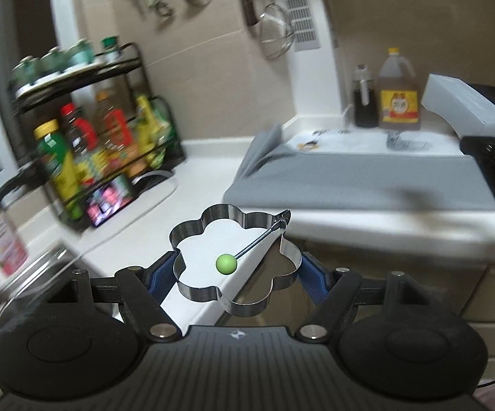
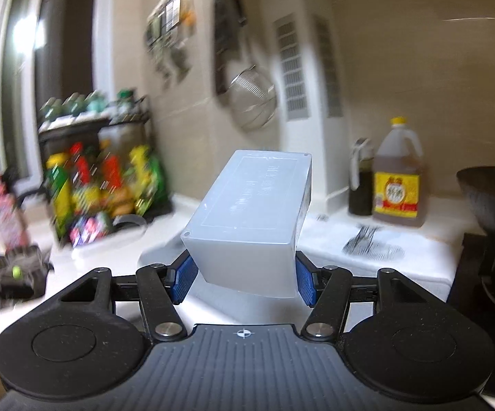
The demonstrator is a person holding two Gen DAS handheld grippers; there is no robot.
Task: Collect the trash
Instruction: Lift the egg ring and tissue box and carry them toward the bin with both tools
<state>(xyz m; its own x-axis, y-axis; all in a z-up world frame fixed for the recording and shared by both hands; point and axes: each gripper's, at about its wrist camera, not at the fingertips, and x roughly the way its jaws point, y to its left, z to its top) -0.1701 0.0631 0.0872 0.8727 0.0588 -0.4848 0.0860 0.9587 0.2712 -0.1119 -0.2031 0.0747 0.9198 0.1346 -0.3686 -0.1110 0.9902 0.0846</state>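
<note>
Carrying two items at once above the white worktop (image 1: 213, 157), both views smeared by motion blur. Biggest first: the translucent white plastic box (image 2: 250, 212) sits in the right claw (image 2: 244, 275), blue pads pressed on its two long side walls near the closer end, jaws a moderate way apart, box clear of the worktop with its far end tipped upward; it also shows at the right edge of the left view (image 1: 466, 106). Judgement: light, hollow, stiff-ish thin walls that could flex or pop out if squeezed hard, smooth and somewhat slippery; the hold sits at one end, so the far end may droop. A grip nearer the middle of the long sides would be steadier. Smaller: the flower-shaped steel egg ring (image 1: 235, 263) is clamped in the left claw (image 1: 237, 270), jaws spread wide, pads on opposite outer lobes, ring lying roughly flat above the worktop edge. Judgement: light, rigid, polished and slick, with curved lobes giving the pads little flat contact, so it may twist or slide. Smallest: its thin wire handle with the green ball knob (image 1: 226, 263) lies folded across the ring; likely loose on its hinge, not a good place to grab. No bin visible in either view.
</note>
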